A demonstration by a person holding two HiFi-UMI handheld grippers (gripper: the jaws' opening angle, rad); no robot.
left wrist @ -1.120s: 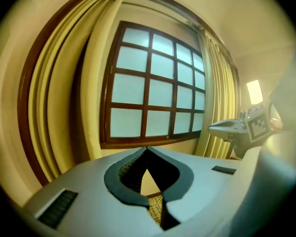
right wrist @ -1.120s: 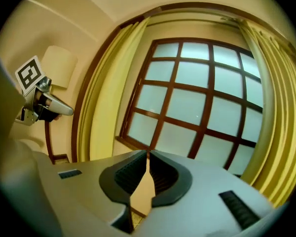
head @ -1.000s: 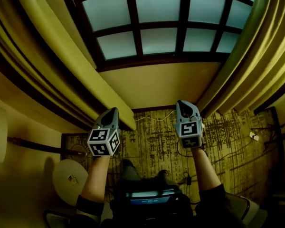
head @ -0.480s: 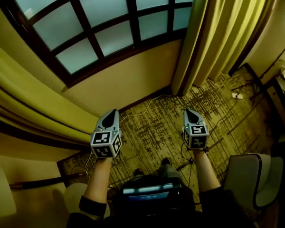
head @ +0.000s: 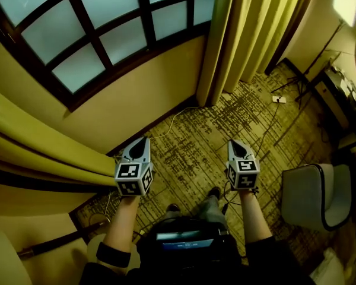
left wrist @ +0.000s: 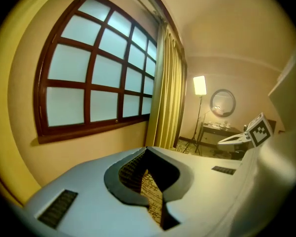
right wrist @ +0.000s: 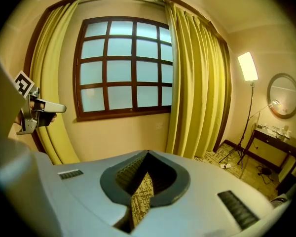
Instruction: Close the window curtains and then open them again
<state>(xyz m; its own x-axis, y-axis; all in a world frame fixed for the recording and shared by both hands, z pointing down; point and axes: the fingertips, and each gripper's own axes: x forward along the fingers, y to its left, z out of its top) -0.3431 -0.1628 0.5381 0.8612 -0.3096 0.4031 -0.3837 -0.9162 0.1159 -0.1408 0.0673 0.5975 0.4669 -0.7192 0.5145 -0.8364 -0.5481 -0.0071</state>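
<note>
Two curtains hang open, left curtain (head: 29, 150) and right curtain (head: 249, 28) bunched at either side of the window (head: 101, 34). Left gripper (head: 143, 140) and right gripper (head: 234, 142) hover over the patterned carpet (head: 190, 153), well apart from both curtains, jaws pressed together, holding nothing.

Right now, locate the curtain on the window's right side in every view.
Head view: the curtain hangs at the top, right of centre.
Left gripper view: curtain mid-frame, against the window.
Right gripper view: curtain right of centre.
Shared landmark: the dark-framed window.
</note>
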